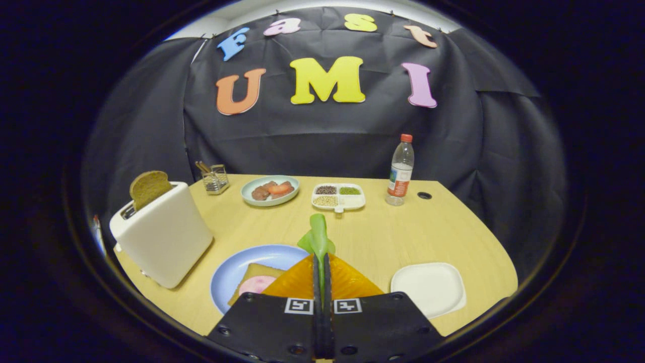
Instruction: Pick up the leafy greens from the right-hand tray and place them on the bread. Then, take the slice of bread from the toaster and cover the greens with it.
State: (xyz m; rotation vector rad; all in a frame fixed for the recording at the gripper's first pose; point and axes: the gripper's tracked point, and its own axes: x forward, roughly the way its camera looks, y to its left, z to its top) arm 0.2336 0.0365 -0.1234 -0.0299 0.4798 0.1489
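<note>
1. Leafy greens [316,237]: we find the leaf clamped between the fingers of the gripper [321,262], which are pressed together on its lower end, the rest standing up just ahead of them.
2. The leaf is held in the air, between the white tray [429,288] on the right and the blue plate [237,275].
3. The bread [254,276] on that plate carries a pink slice [256,285]; we judge this the drop target.
4. We advise carrying the leaf leftward over the bread, lowering close, then releasing so it lies flat.
5. The toaster [164,237] holds its slice [148,187] upright, untouched; keep clear of it.
</note>
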